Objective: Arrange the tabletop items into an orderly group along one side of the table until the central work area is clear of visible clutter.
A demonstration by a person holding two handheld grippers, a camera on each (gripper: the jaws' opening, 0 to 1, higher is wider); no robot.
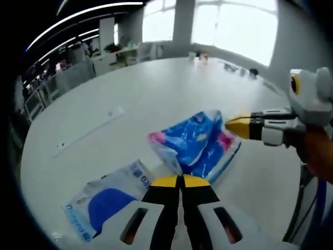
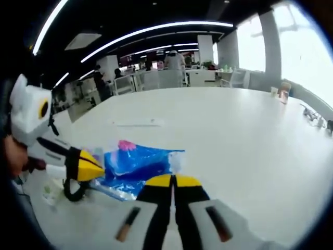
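Observation:
A crumpled blue and pink plastic packet (image 1: 197, 143) lies in the middle of the white table (image 1: 156, 94). Its clear lower edge runs into the yellow tips of my left gripper (image 1: 181, 181), whose jaws are shut on it. My right gripper (image 1: 232, 126) comes in from the right, shut, its tip beside the packet's far corner. In the right gripper view the packet (image 2: 138, 165) lies just beyond my right gripper (image 2: 174, 180), and the left gripper (image 2: 96, 166) meets its left edge. A second, white and blue packet (image 1: 106, 200) lies flat to the left of my left gripper.
A thin white strip (image 1: 88, 133) lies on the table further out. Small items stand at the far edge (image 1: 200, 56) by the windows. A black loop (image 2: 75, 190) hangs at the near table edge. Chairs, desks and people stand beyond the table.

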